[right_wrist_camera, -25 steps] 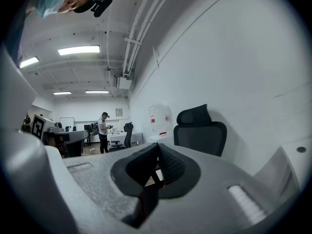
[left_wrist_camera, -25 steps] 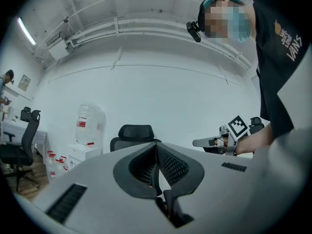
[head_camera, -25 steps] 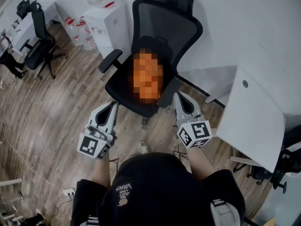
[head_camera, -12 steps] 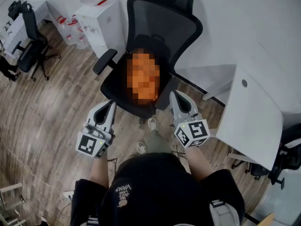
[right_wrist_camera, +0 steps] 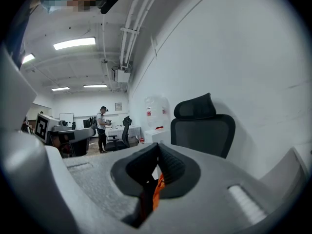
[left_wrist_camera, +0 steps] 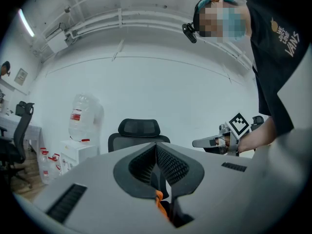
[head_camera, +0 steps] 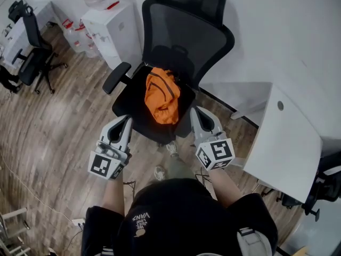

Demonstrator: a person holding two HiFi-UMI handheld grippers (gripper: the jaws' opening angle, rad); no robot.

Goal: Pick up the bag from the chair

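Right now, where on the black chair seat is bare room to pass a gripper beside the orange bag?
Free: black seat between the orange fabric bag and the left armrest, and the seat's front edge. Crowded: the bag's right side, near the right armrest.

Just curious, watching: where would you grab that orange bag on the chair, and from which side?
Probably the dark strap across the orange bag, coming down from the open front of the chair: backrest and armrests wall off the other sides.
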